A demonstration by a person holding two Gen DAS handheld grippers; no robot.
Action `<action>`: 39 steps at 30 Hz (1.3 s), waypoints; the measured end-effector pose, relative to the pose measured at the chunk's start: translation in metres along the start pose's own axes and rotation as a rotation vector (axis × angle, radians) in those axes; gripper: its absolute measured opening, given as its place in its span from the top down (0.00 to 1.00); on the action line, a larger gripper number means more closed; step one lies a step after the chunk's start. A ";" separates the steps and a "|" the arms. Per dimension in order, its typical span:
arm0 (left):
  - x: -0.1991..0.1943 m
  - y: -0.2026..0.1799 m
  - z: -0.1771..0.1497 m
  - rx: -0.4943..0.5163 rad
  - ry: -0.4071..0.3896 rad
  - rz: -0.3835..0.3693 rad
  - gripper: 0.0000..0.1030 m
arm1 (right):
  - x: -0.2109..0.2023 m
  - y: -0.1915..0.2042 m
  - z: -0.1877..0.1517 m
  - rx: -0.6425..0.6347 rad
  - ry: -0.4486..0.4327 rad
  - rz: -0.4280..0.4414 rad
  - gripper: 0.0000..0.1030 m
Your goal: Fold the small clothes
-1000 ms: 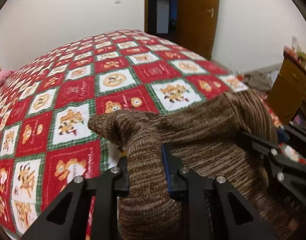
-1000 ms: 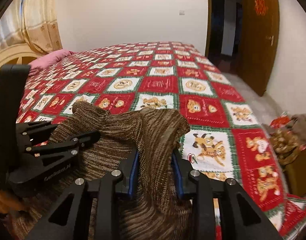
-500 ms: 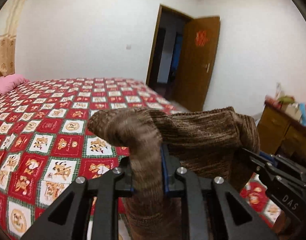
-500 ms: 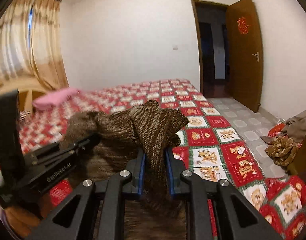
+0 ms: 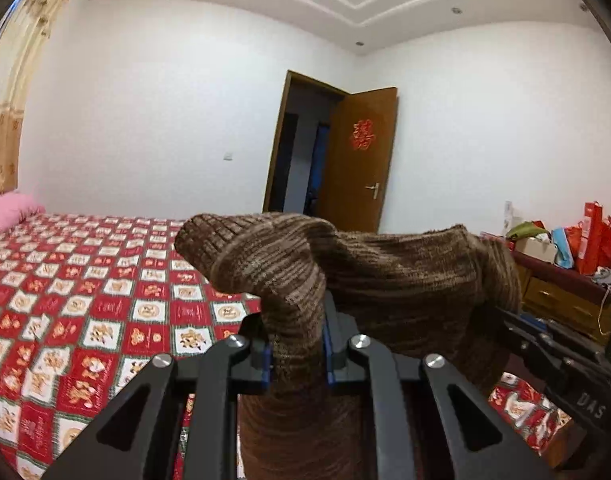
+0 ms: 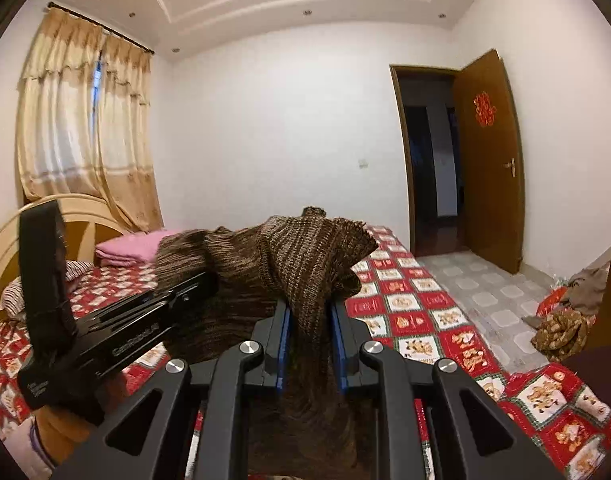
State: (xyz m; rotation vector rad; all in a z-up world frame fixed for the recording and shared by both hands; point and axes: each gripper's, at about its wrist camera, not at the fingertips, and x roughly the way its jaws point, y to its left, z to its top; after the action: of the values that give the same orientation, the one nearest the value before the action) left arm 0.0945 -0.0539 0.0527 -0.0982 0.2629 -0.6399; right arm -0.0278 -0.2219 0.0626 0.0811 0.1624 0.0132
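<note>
Bedroom walls are white, and a big bed fills the room, but start close in. Nearest in the left wrist view, the left gripper [image 5: 296,350] is clamped on a bunch of the brown knit garment [image 5: 385,276]. Nearest in the right wrist view, the right gripper [image 6: 310,336] pinches another bunch of the same garment [image 6: 301,264]. Both sets of jaws squeeze cloth, with no gap showing.

The garment is up in the air above the bed [image 5: 105,300]. Its top edge runs sideways from one gripper to the other, so its long way goes across, and the rest hangs down below the jaws, out of sight. Neither gripper looks nearer to the bed than the other. My guess is that the next move is to lower the garment flat onto the bed, and for that the top edge should stay stretched and level between the two grips.

Under the garment, the bed has a red cover with white cartoon squares. Farther up the bed lies a pink pillow [image 6: 129,246] by the headboard. Past the bed stands an open brown door [image 6: 487,160], and a yellow curtain [image 6: 85,132] hangs behind the headboard.
</note>
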 end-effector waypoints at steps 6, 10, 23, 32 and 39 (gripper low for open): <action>-0.028 -0.017 0.012 0.027 -0.001 -0.058 0.82 | -0.057 0.015 0.017 -0.055 -0.054 0.000 0.82; -0.035 -0.032 0.009 0.038 0.031 -0.108 0.82 | -0.085 0.002 0.022 -0.022 -0.025 -0.007 0.82; -0.012 -0.095 -0.053 0.132 0.266 -0.240 0.82 | -0.123 -0.062 -0.034 0.088 0.144 -0.086 0.82; 0.063 -0.115 -0.092 0.142 0.391 -0.260 0.82 | -0.062 -0.134 -0.086 0.203 0.256 -0.183 0.82; 0.117 -0.130 -0.108 0.178 0.438 -0.292 0.82 | -0.015 -0.180 -0.102 0.224 0.297 -0.262 0.82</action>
State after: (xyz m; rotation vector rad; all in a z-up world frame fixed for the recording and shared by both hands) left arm 0.0804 -0.2293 -0.0537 0.1810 0.6200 -0.9716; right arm -0.0582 -0.3937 -0.0495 0.2808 0.4708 -0.2557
